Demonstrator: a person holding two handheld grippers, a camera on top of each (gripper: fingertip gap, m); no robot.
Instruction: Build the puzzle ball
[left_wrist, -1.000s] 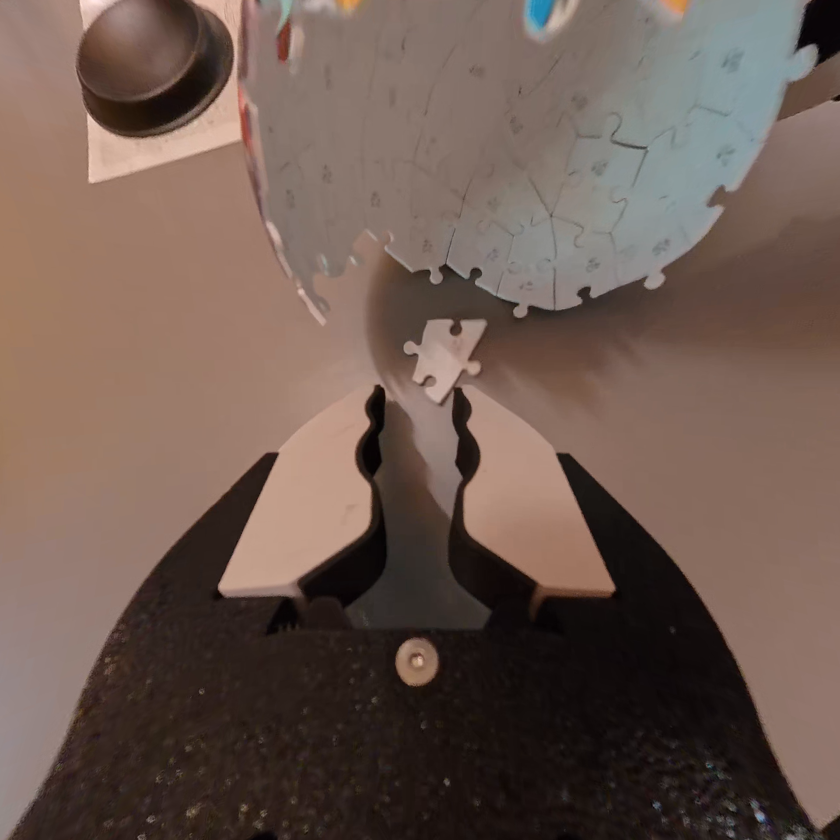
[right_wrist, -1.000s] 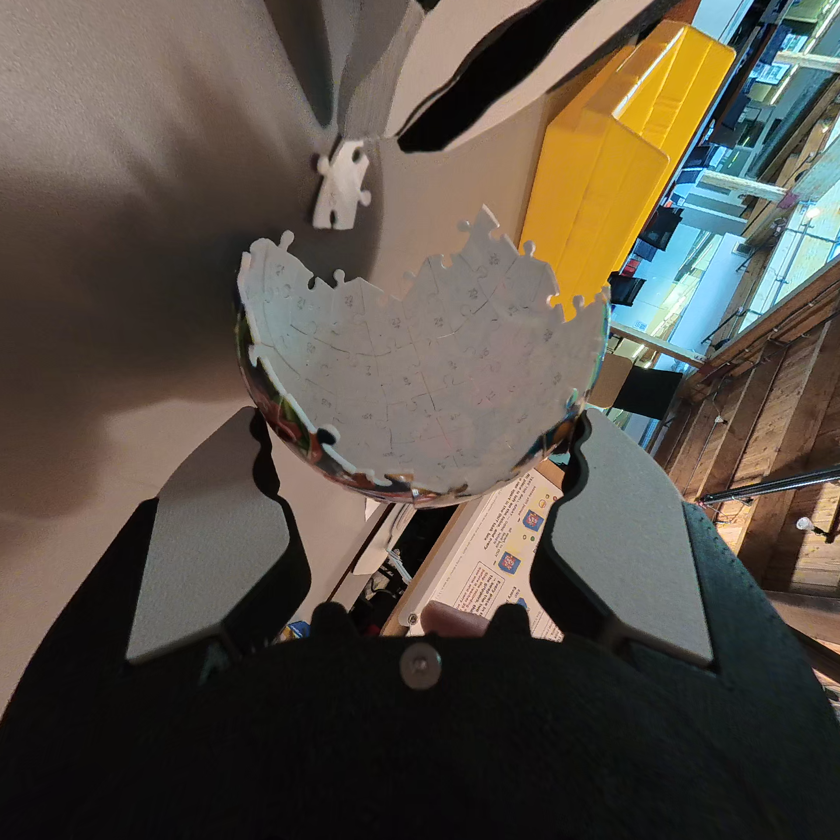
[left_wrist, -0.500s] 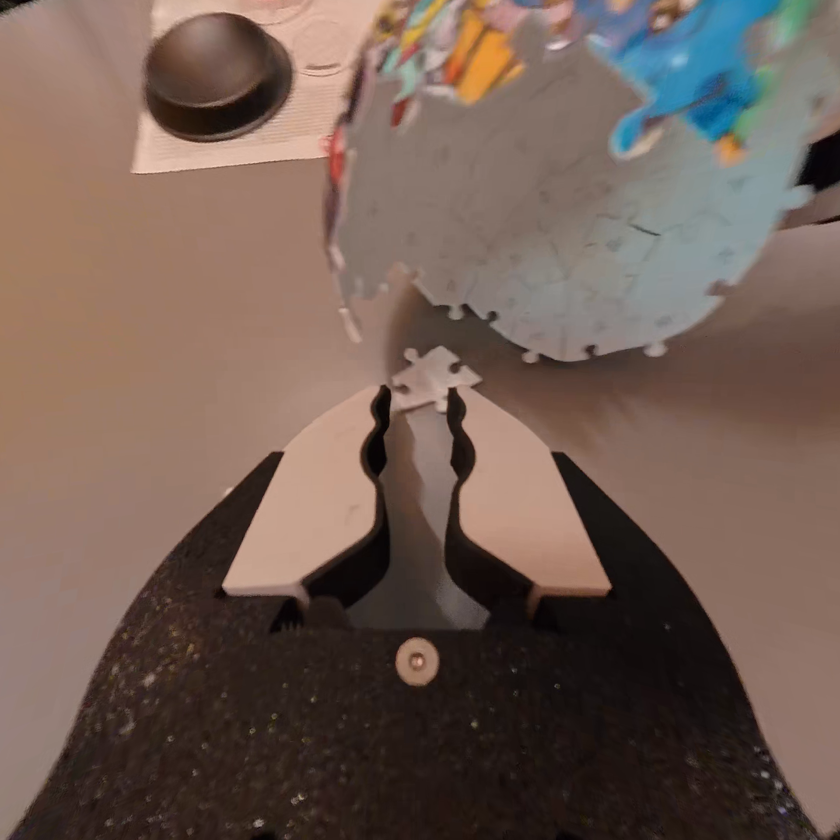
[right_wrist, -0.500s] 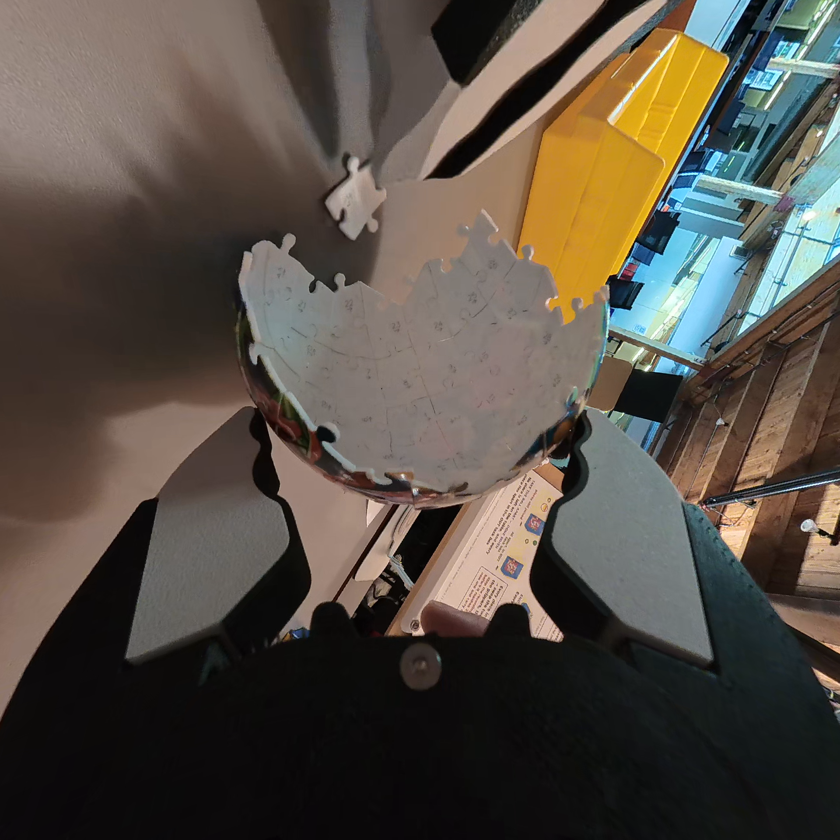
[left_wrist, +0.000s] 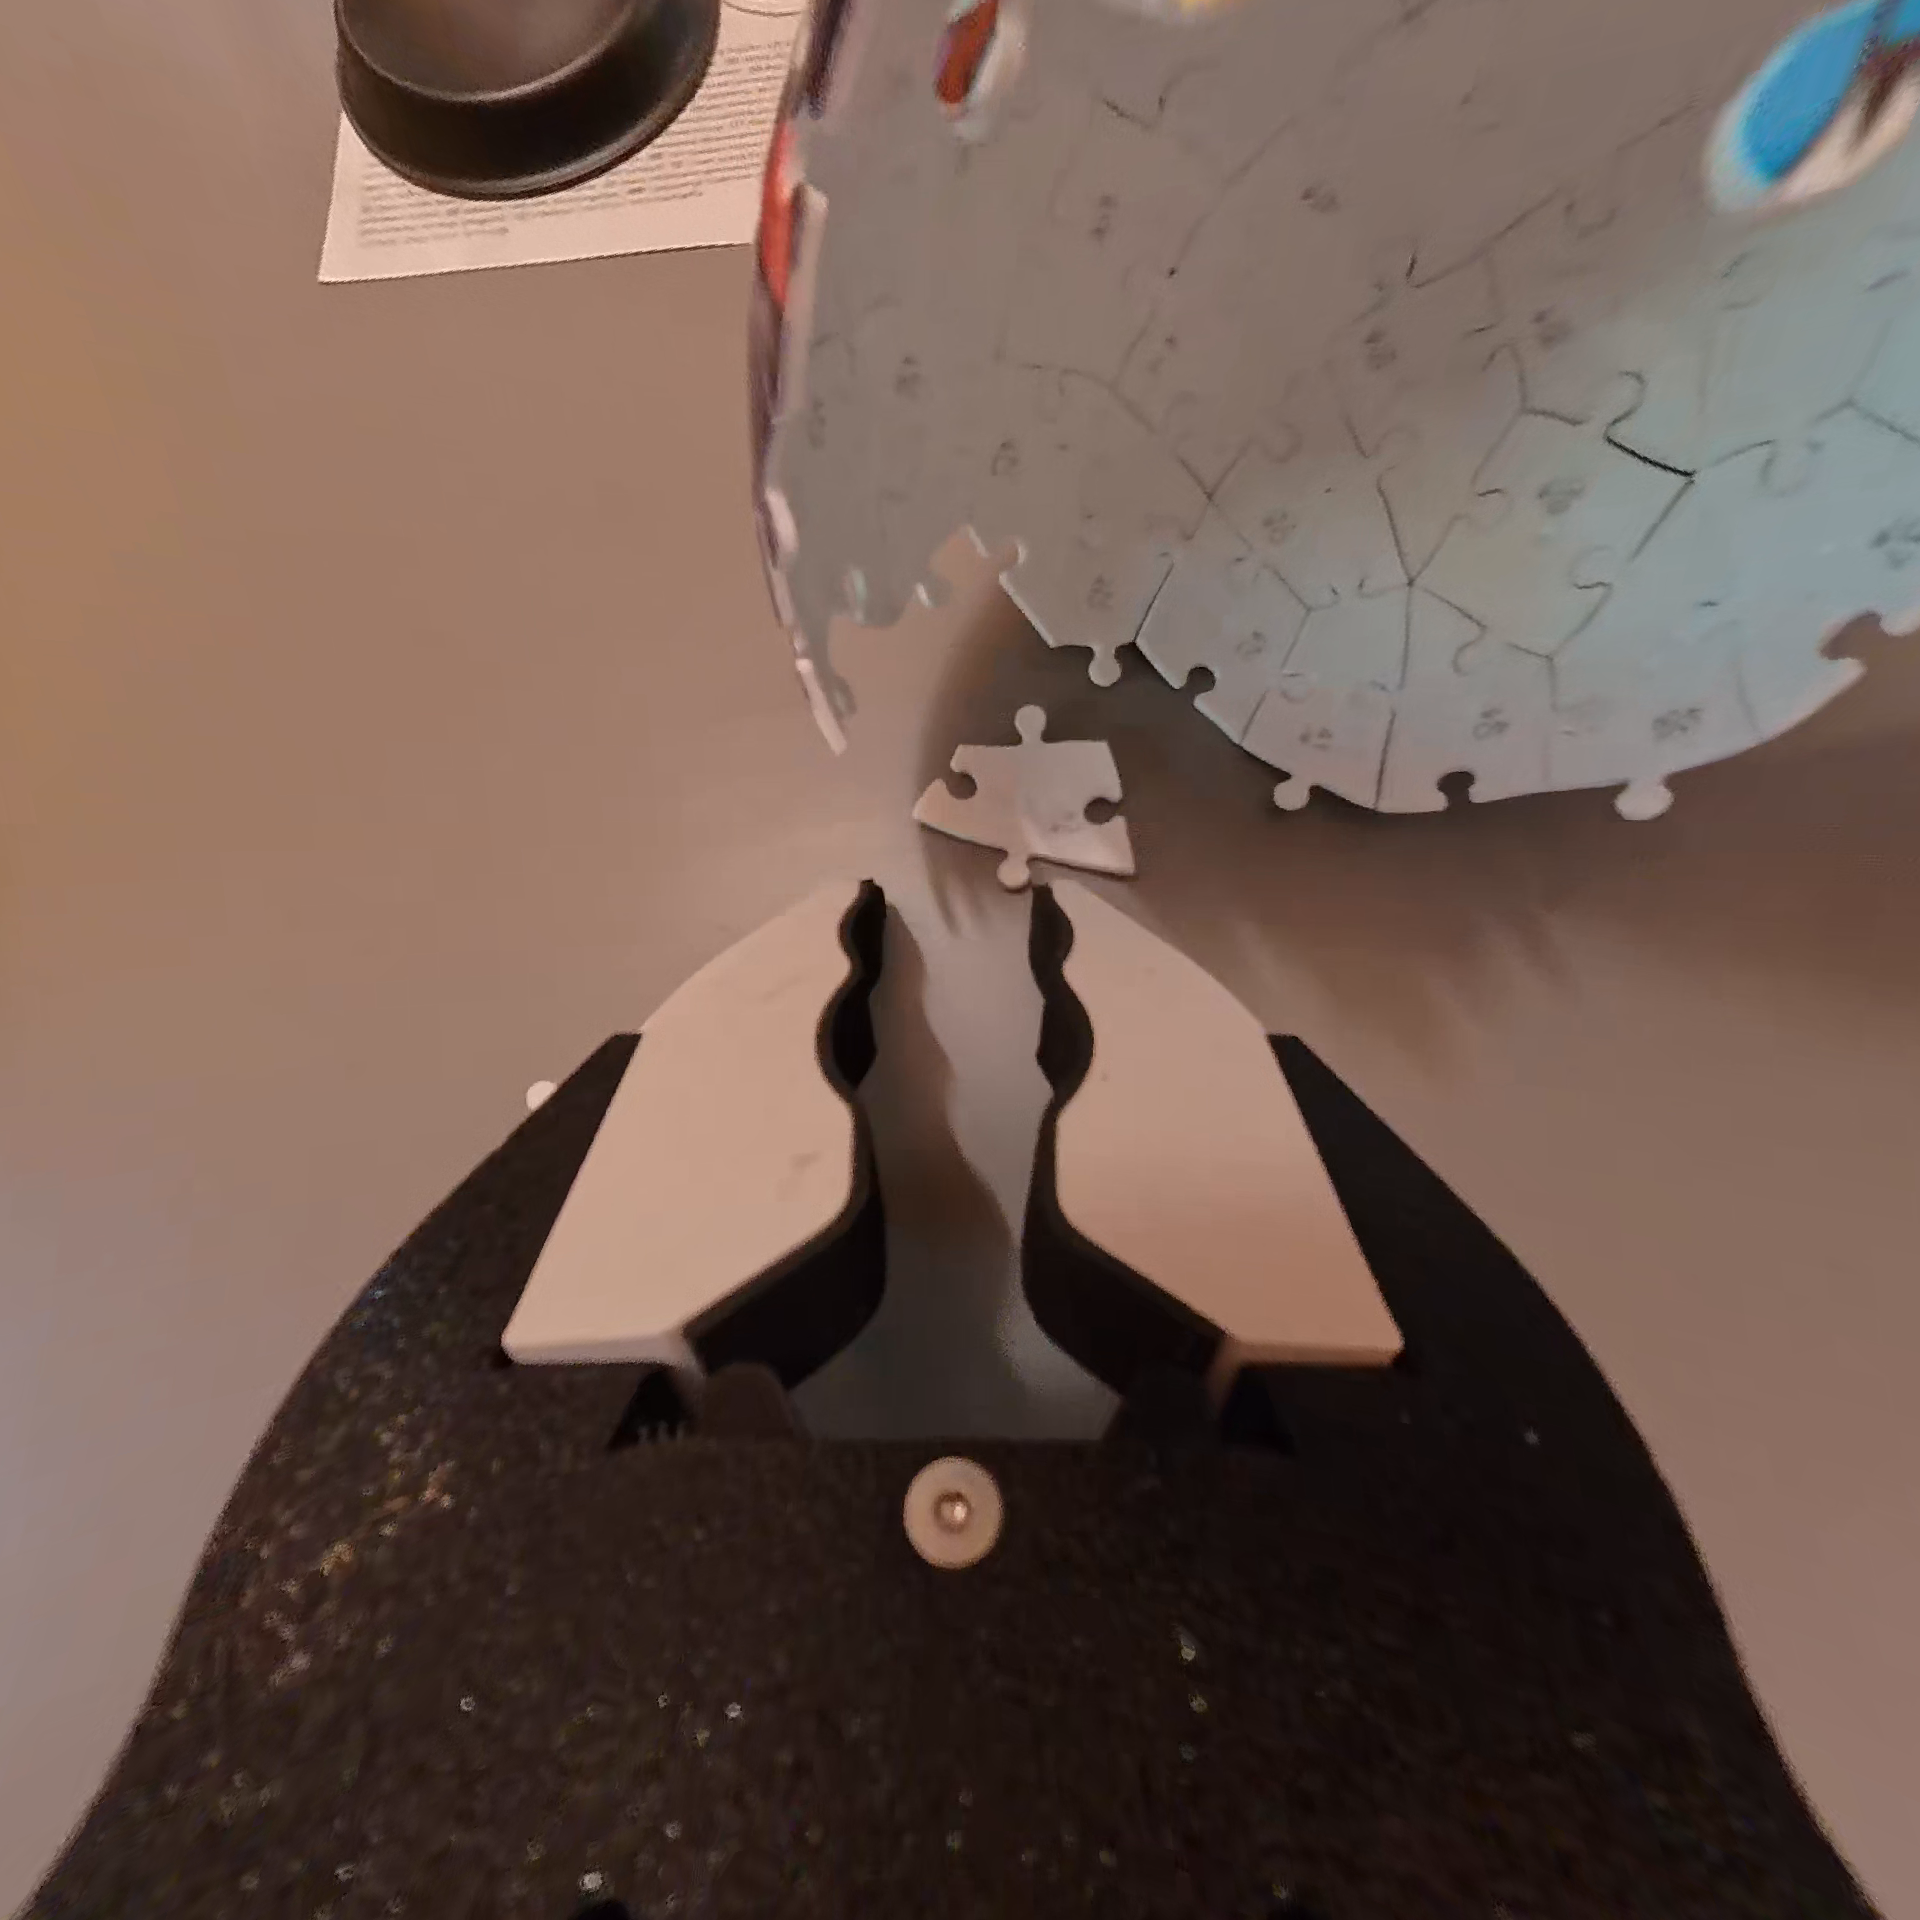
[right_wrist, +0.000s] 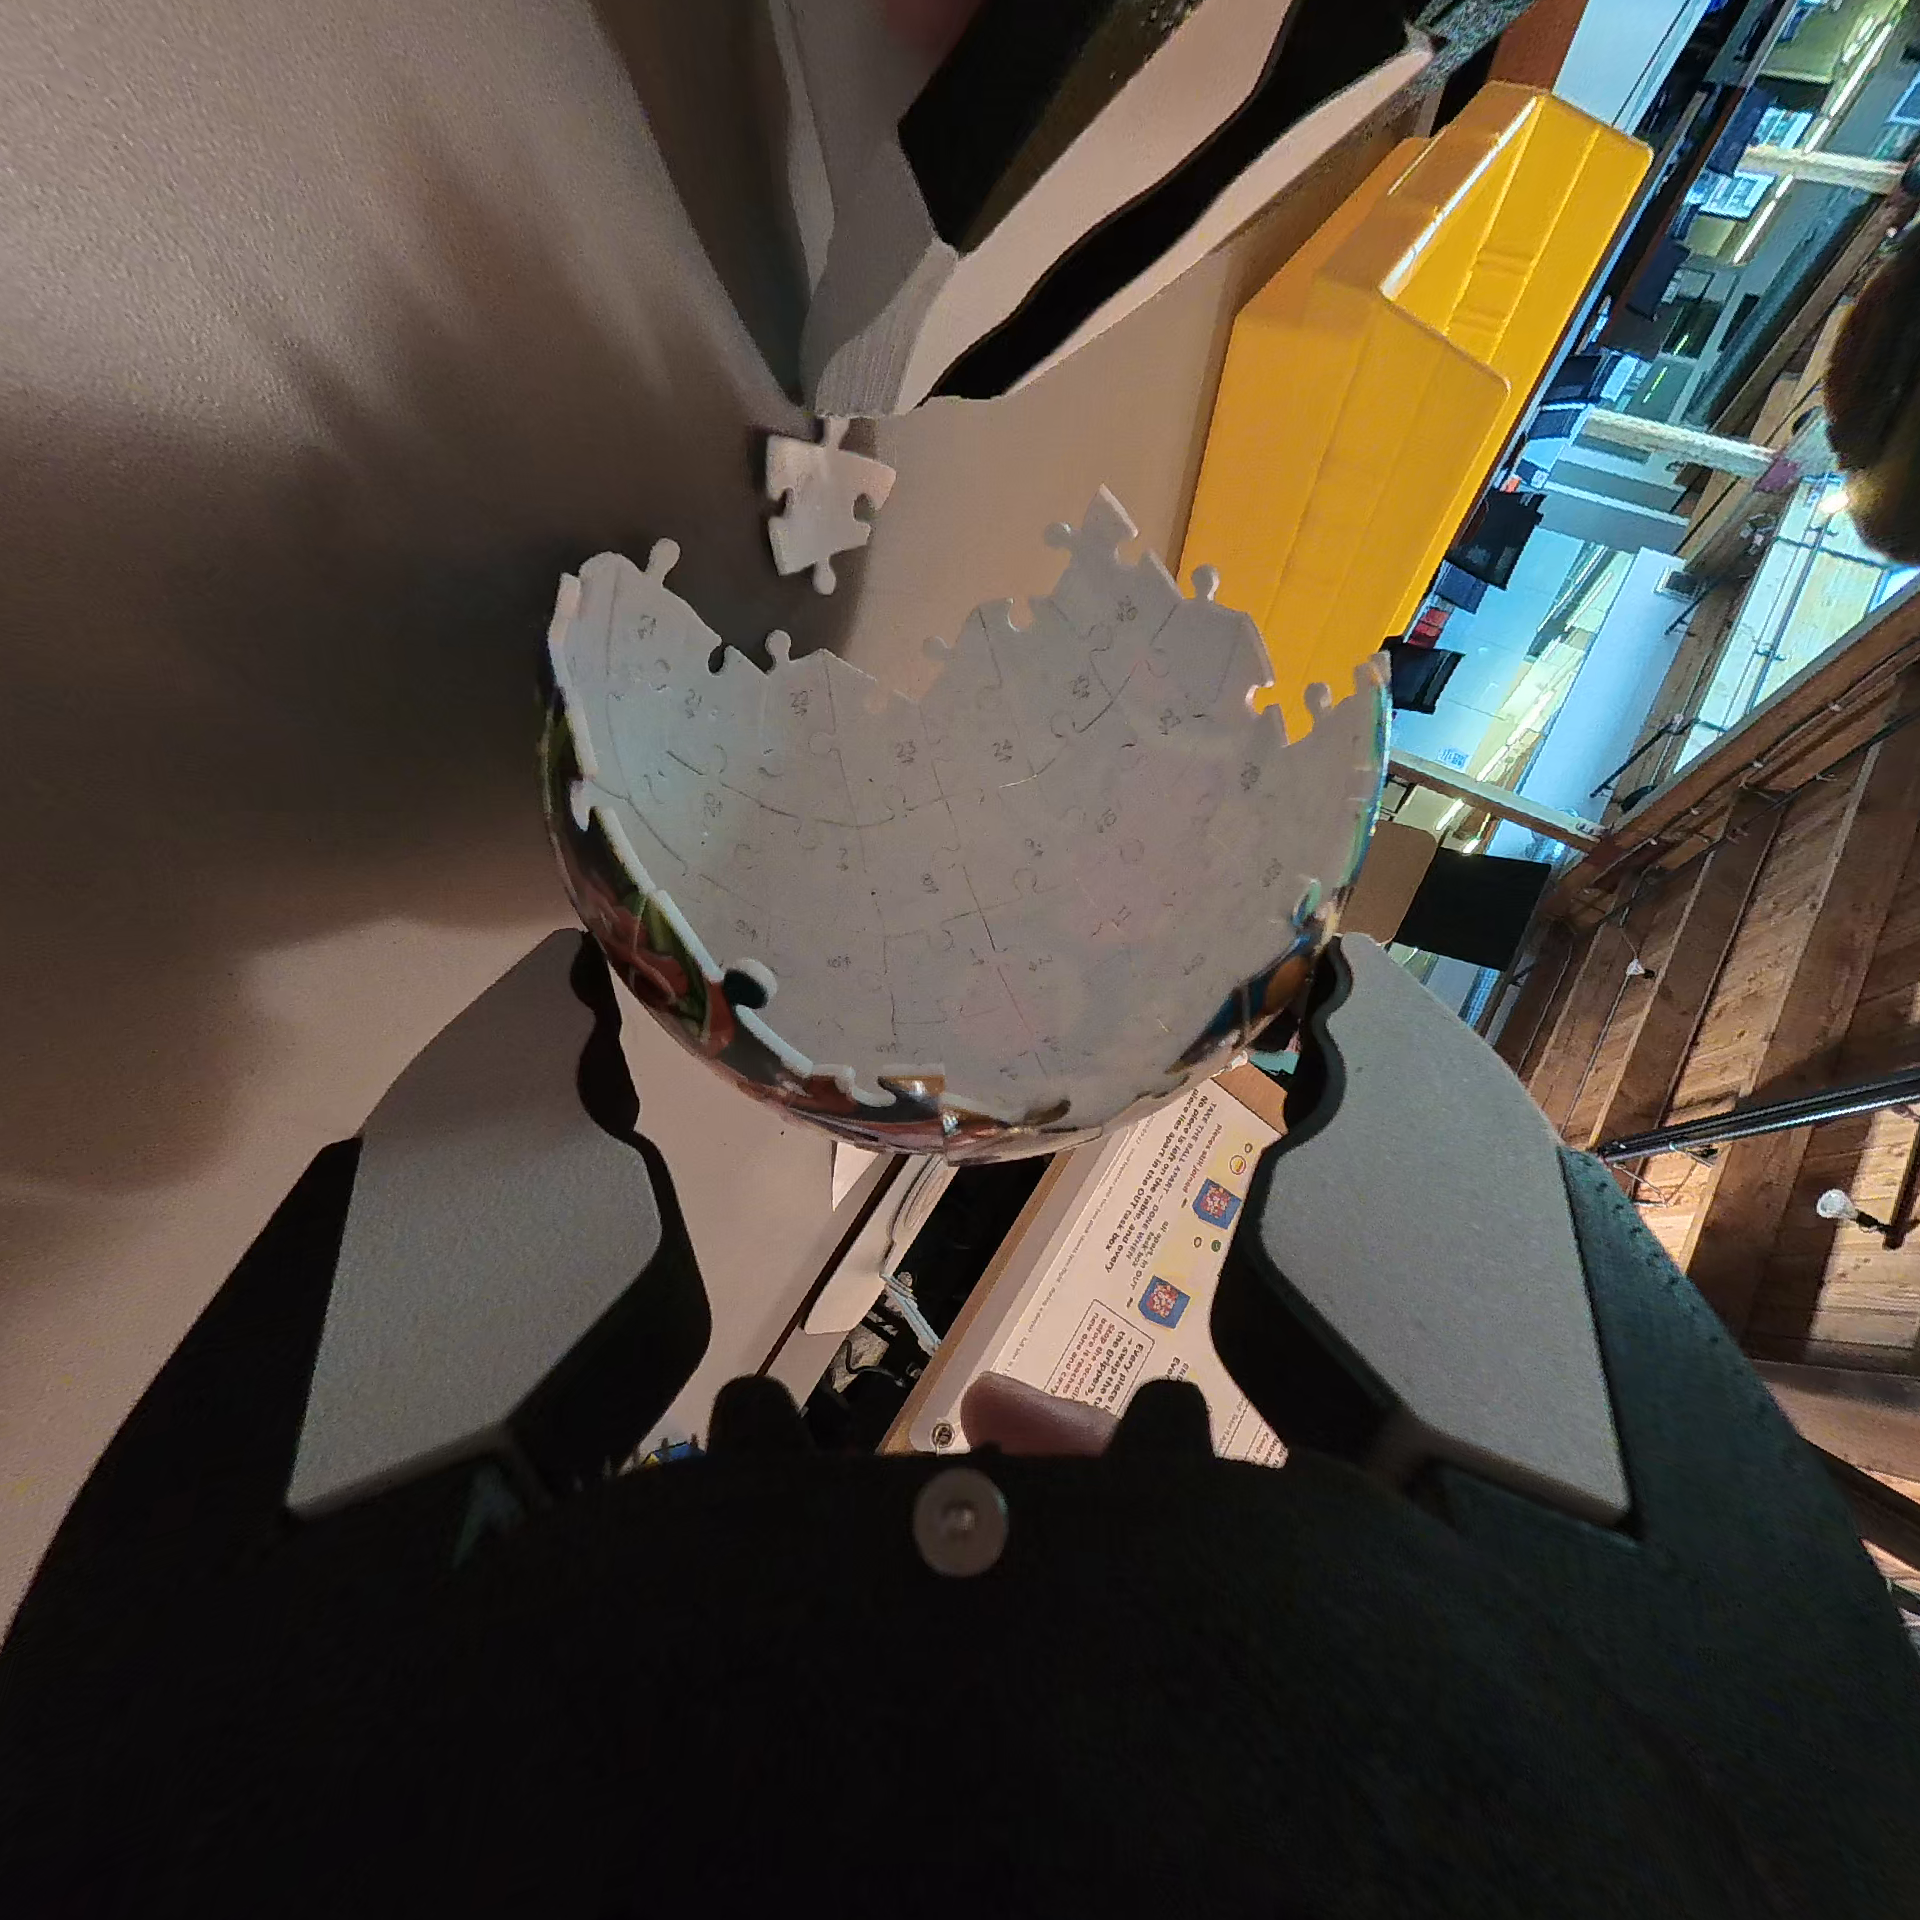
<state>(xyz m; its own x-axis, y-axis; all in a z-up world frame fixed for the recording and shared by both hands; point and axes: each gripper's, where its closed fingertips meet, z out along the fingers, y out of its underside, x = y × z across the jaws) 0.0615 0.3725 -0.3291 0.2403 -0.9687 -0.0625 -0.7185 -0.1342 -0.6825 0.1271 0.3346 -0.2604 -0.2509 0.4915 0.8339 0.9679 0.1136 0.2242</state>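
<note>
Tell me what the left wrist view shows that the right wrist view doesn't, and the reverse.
Left only: a black dome-shaped stand on a printed sheet, and the left gripper with its jaws slightly apart, just short of the loose piece.

Right only: a yellow bin and the right gripper clamped on the half-built ball.

Both: the loose piece, the ball's white inner side, the grey table.

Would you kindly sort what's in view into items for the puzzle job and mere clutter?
Job items:
half-built white-backed puzzle ball shell
loose white puzzle piece

Lying about:
round black plastic stand
printed white paper sheet
yellow plastic crate
</note>
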